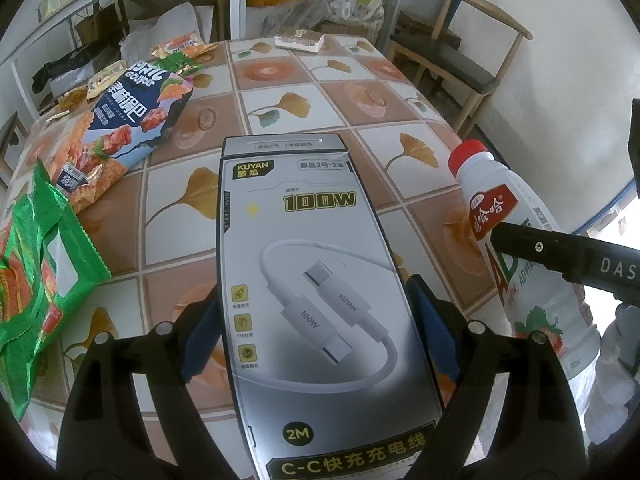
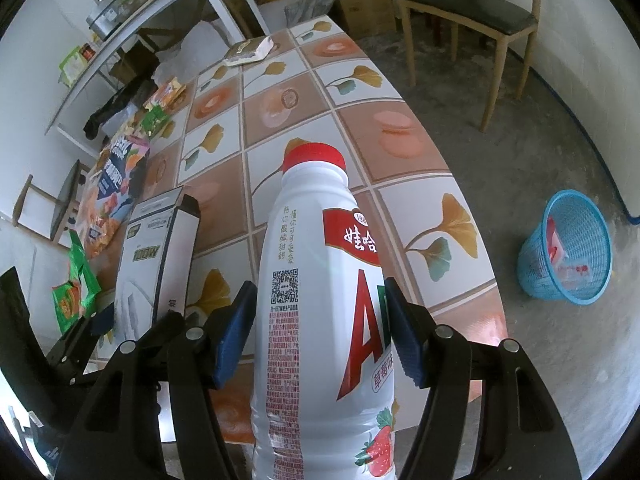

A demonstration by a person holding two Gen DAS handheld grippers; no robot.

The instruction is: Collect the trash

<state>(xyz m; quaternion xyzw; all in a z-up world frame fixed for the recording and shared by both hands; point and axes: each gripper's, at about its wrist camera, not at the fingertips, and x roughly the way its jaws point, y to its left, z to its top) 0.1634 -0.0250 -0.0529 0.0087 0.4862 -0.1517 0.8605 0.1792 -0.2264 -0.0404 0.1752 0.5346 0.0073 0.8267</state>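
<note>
Your left hand-held gripper (image 1: 316,344) is clamping the grey cable box (image 1: 316,280) wide between its blue pads, filling the frame's centre above the desk (image 1: 280,92). Your right hand-held gripper (image 2: 320,332) is gripping the white bottle (image 2: 320,300) at centre frame. The blue basket (image 2: 568,248) is sitting at right on the floor.

1. A plain home dining or storage room: a table (image 1: 280,92) under a tile-patterned cloth is the centre.
2. Beyond the table stand wooden chairs (image 2: 472,12) and cardboard boxes (image 2: 366,10).
3. Left of the table, a white shelf (image 2: 132,20) carries a steel pot (image 2: 108,8).
4. Right of the table, a blue basket (image 2: 568,248) sits on the bare concrete floor (image 2: 500,128).
</note>
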